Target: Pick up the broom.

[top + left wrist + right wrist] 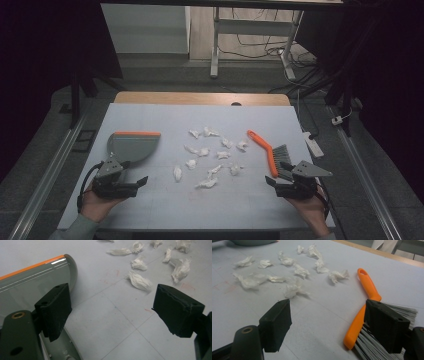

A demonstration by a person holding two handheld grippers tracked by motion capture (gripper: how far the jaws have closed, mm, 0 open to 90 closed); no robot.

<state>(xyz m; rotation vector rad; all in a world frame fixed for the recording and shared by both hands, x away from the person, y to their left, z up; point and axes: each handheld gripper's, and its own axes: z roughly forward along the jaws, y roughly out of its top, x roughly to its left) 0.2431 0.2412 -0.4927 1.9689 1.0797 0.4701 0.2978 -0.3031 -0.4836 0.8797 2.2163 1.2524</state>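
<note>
On the pale grey table (150, 200), near the bottom left of the high view, a hand (95, 205) holds the left gripper (135, 184). Its jaws are wide apart and hold nothing. Just above it in that view lies a grey dustpan (131, 146) with an orange edge. In the left gripper view the dustpan (27, 287) sits at the left, and the left jaw is right in front of it, hiding part of it.

Near the bottom right of the high view, another hand (312, 210) holds the right gripper (277, 184). Its jaws are wide apart too, with nothing between them. A small brush (270, 152) with an orange handle and grey bristles lies just above this gripper. In the right gripper view the brush (367, 290) lies at the right side, and the right jaw covers some of its bristles.

Between the dustpan and the brush, in the middle of the high view, many crumpled bits of white paper (212, 155) lie spread about. They show at the top right of the left gripper view (138, 280) and across the top of the right gripper view (292, 267). Nothing touches them.

At the far edge of the table a strip of brown wood (200, 98) shows. Past it, at the top of the high view, white desk legs (216, 45) stand on the floor with dark cables (300, 75) around them. A white power strip (312, 144) lies on the floor by the table's right edge.
</note>
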